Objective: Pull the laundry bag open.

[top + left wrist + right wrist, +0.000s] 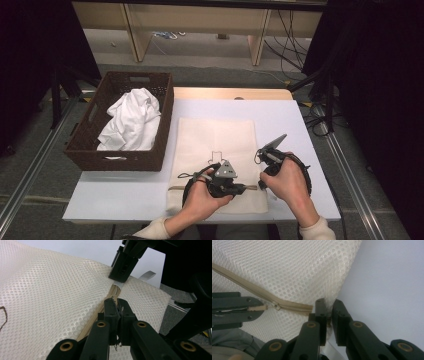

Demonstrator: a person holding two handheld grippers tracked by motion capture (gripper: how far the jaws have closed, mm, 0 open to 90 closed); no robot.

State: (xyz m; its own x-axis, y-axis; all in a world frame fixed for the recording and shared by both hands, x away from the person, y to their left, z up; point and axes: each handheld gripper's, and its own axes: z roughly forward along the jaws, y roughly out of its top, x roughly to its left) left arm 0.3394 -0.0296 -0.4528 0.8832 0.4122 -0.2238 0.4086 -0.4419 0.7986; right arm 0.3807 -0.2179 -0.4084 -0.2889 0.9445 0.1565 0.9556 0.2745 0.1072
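Cream mesh laundry bag (216,160) lies flat on the white tabletop (290,120), center toward 6 o'clock, zipper (287,305) running along its near edge. Wicker basket (162,125) with crumpled white cloth (131,122) sits at 9 o'clock of the bag, just beside it at the tabletop's left edge.

Left gripper (245,188) is at the bag's near edge, about 6 o'clock, jaws together and clamped on the zipper pull tab (258,308); the right gripper view shows the beige tab pinched between those jaws, slider just beyond the tips. In the left gripper view, its own jaws (117,306) sit pressed together right on the zipper line.

Right gripper (262,186) is at the bag's near right corner, roughly 5 o'clock, jaws nipped on the mesh edge (328,305) just past the zipper's end. White label tab (147,275) sticks out at that corner. The 2 grippers are close together, almost tip to tip.
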